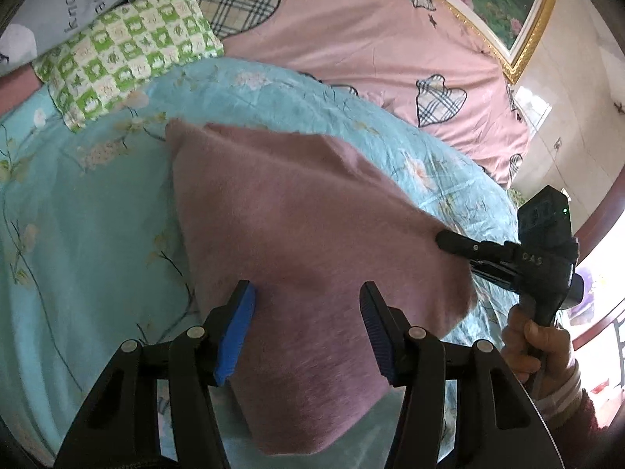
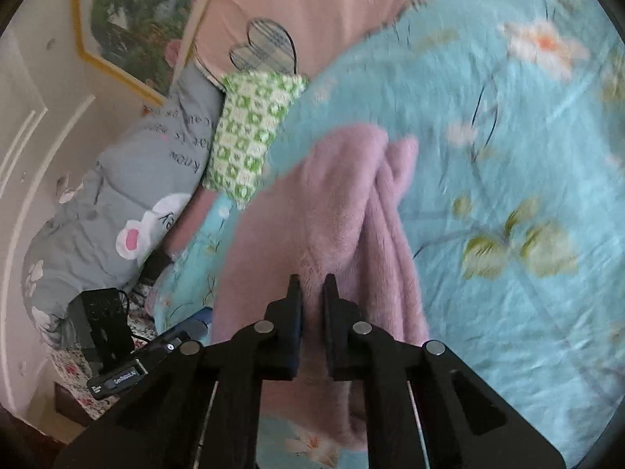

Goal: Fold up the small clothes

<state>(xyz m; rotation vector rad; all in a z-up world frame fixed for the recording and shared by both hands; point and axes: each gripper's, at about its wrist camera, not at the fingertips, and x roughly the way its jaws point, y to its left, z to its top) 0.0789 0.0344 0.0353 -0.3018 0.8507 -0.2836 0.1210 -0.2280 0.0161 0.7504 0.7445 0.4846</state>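
Left wrist view showed one fuzzy pink garment [image 1: 297, 234] spread over the blue floral bedspread [image 1: 90, 211], its near edge hanging in front of the camera. The left claw [image 1: 306, 336] stood spread wide, its two blue-padded fingers [image 1: 234, 336] on either side of the cloth without gripping it. At the right of that view, the right claw [image 1: 449, 240] pinched the garment's right corner, with a hand [image 1: 535, 348] wrapped around its handle. Right wrist view showed the right claw [image 2: 311, 289] pressed nearly together on a bunched fold of the same pink cloth [image 2: 312, 203], which draped in ridges toward the far side. Two pillows lay at the head of the bed: one green-and-white checked pillow [image 1: 129, 51] and one grey pillow with printed words [image 2: 129, 195] beside it. A pink quilt with plaid hearts [image 1: 351, 31] lay beyond the bedspread, and one gold-framed picture [image 1: 508, 8] hung on the wall.
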